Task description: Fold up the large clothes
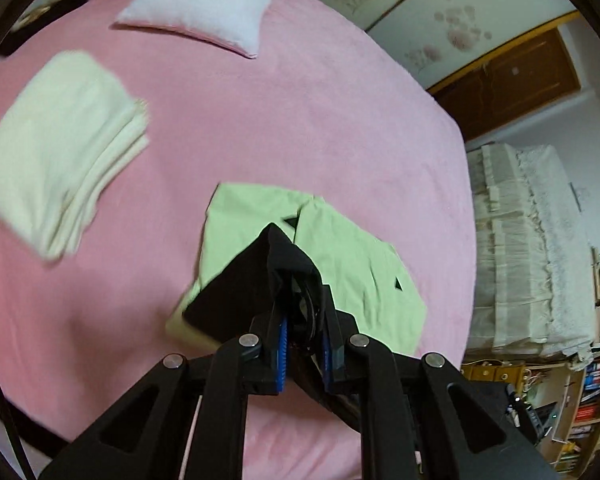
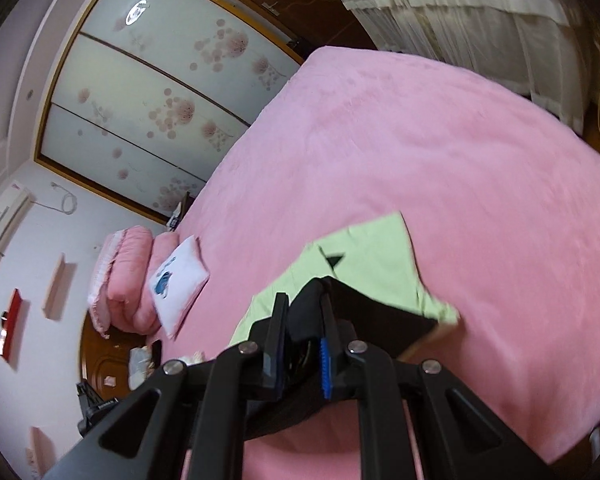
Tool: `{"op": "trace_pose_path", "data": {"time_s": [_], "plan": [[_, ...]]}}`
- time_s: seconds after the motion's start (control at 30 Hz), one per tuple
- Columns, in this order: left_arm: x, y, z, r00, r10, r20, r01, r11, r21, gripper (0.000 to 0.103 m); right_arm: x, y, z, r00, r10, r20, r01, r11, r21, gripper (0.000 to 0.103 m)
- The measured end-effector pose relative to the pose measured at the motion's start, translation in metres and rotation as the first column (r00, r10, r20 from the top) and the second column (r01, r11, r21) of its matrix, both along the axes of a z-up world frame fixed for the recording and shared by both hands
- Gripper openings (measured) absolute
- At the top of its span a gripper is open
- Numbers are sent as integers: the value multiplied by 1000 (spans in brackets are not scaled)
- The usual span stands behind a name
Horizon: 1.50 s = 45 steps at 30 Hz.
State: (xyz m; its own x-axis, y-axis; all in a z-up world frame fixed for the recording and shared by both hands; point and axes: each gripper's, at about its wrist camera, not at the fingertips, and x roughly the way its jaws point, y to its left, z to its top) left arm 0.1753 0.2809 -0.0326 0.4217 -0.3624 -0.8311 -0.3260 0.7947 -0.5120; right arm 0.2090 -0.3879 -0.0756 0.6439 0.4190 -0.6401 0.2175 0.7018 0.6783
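Note:
A black garment (image 1: 236,292) hangs bunched between the jaws of my left gripper (image 1: 302,304), which is shut on it well above the bed. The same black garment (image 2: 380,312) is pinched by my right gripper (image 2: 306,320), also shut on it. Black cloth stretches away sideways from each grip. Below both, a light green garment (image 1: 340,264) lies folded flat on the pink bedspread (image 1: 284,128), with small black triangles showing on it. The green garment (image 2: 372,256) sits partly hidden under the black cloth in the right wrist view.
A folded cream garment (image 1: 56,156) lies at the left of the bed. A white pillow (image 1: 196,4) with a blue print sits near the headboard, pink bedding (image 2: 124,280) beside it. Curtains (image 1: 528,248) and a bookshelf (image 1: 584,396) stand past the bed's edge; wardrobe doors (image 2: 148,96) line the wall.

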Motion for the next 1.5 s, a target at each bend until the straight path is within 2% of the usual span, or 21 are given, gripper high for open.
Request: {"op": "trace_pose_path", "data": {"time_s": [0.23,0.3,0.37,0.47,0.53,0.57,0.63,0.7,0.83,0.9,1.0,1.07,1.13,1.2,1.3,1.37,1.4,1.43,1.5], "plan": [[105,-3,-40,997,-56,-60,60,997,57,11,90,12,-29,997,-72,-39,69,995,-72,12],[128,-8,-49,993,-83,-82,91,990,105,13,114,16,-36,995,-86,-56,81,993,-83,13],[155,-15,-58,987,-116,-109,134,974,183,16,136,19,-43,992,-88,-91,78,991,-107,18],[178,-21,-61,984,-131,-124,165,933,321,31,167,23,-57,985,-73,-156,50,988,-146,25],[187,-24,-60,984,-131,-121,167,912,375,65,176,28,-56,989,-56,-140,25,977,-210,30],[189,-24,-59,985,-132,-115,166,909,383,69,178,30,-51,993,-39,-108,11,969,-249,32],[187,-26,-60,986,-140,-94,166,910,381,69,179,29,-48,998,-11,-66,-8,962,-273,47],[182,-27,-69,983,-143,-114,177,901,396,69,179,25,-52,998,26,-52,-39,959,-281,51],[165,-29,-93,980,-116,-162,178,876,448,69,179,17,-80,988,115,-102,-143,934,-329,51],[156,-26,-106,980,-88,-177,162,872,463,69,180,13,-101,980,144,-138,-183,924,-335,51],[143,-28,-128,982,-34,-185,120,873,472,69,179,5,-134,967,186,-174,-231,929,-288,51],[137,-25,-149,975,12,-220,95,879,467,69,178,2,-152,960,195,-201,-246,930,-273,51],[132,-25,-170,968,31,-250,87,891,446,64,175,-1,-174,951,211,-228,-267,929,-257,51],[125,-26,-186,967,26,-255,92,893,440,63,172,0,-196,932,252,-260,-313,922,-228,51],[116,-32,-216,959,-17,-284,149,882,447,63,163,14,-223,885,338,-319,-407,896,-179,48],[107,-37,-242,932,-29,-362,210,857,471,63,155,22,-235,863,369,-346,-448,874,-186,31],[102,-39,-254,917,-30,-397,235,846,479,64,149,27,-242,850,367,-377,-470,851,-233,25],[95,-40,-263,915,-34,-401,243,842,482,65,147,28,-246,847,359,-393,-477,840,-259,25],[86,-39,-263,935,-26,-353,213,839,500,67,139,29,-252,861,332,-386,-455,843,-289,24]]}}
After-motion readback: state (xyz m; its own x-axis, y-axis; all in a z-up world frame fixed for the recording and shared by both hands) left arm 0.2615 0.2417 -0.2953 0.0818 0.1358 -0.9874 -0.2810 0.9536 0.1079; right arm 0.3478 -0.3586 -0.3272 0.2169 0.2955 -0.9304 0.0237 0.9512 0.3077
